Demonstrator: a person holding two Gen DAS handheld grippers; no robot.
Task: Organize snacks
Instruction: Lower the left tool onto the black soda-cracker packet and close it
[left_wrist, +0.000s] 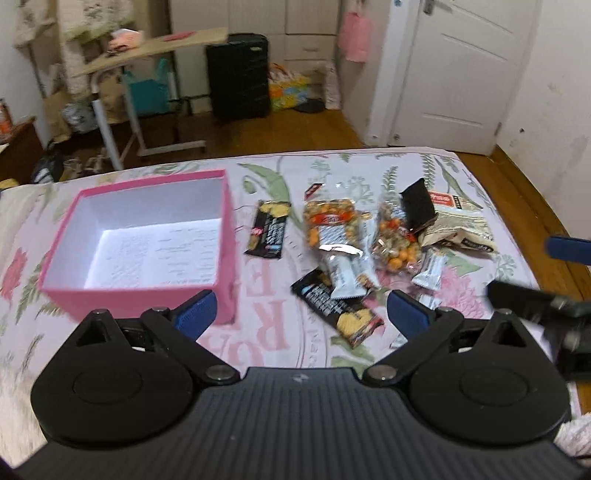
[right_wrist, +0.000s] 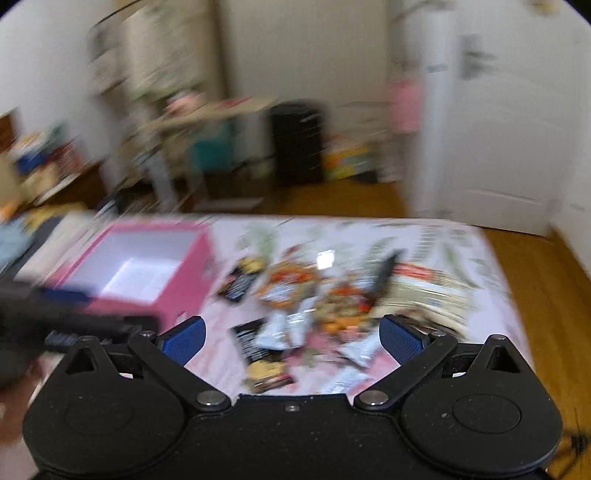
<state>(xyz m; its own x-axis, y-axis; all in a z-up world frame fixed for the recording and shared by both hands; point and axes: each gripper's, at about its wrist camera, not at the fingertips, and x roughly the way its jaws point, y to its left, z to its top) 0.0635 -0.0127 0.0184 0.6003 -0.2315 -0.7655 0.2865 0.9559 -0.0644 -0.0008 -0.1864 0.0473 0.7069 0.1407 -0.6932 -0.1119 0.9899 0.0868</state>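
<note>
Left gripper (left_wrist: 299, 310) and right gripper (right_wrist: 291, 338), jaws spread wide, nothing between them. Snack packets (left_wrist: 354, 243) lie scattered at frame centre on the floral cloth (left_wrist: 266, 177), right of the open pink box (left_wrist: 140, 243). Right wrist view is motion-blurred; packet labels illegible.

Right of the pink box (left_wrist: 140, 243), a bare strip of floral cloth (left_wrist: 258, 325) gives passage. Beyond it the snack pile (left_wrist: 369, 243) crowds the surface (packets overlapping, touching). The box's raised walls block low approaches; its open top is unobstructed.
</note>
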